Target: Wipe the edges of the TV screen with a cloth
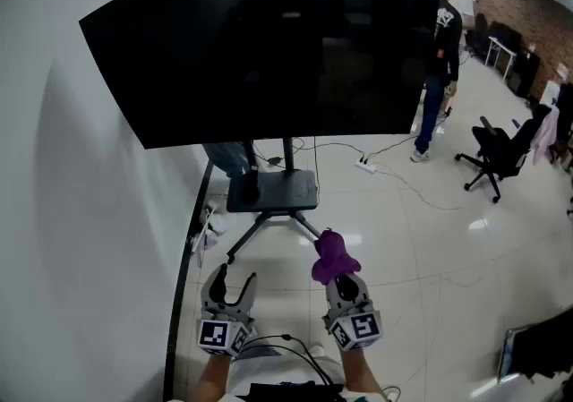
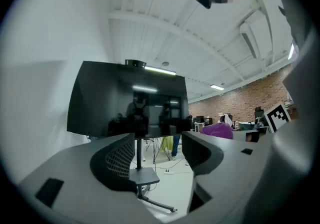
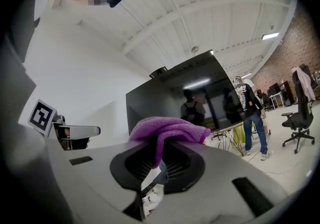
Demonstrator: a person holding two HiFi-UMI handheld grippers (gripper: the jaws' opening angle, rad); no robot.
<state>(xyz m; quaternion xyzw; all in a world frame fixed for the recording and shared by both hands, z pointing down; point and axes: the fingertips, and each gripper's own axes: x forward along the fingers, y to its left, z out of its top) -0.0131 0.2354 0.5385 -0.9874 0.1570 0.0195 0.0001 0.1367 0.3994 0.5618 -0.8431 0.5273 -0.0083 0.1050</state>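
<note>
A large black TV screen (image 1: 269,42) stands on a wheeled floor stand (image 1: 273,190) against the white wall. It also fills the middle of the left gripper view, TV screen (image 2: 127,101), and shows behind the cloth in the right gripper view, TV screen (image 3: 175,98). My right gripper (image 1: 338,268) is shut on a purple cloth (image 1: 332,254), which bunches over the jaw tips, purple cloth (image 3: 167,129). It hangs low, well below the screen's bottom edge. My left gripper (image 1: 231,286) stands open and holds nothing, level with the right one.
A person (image 1: 445,60) stands at the TV's right side. A black office chair (image 1: 501,151) is farther right. A power strip and cables (image 1: 365,164) lie on the tiled floor. Small items (image 1: 206,228) sit by the wall base.
</note>
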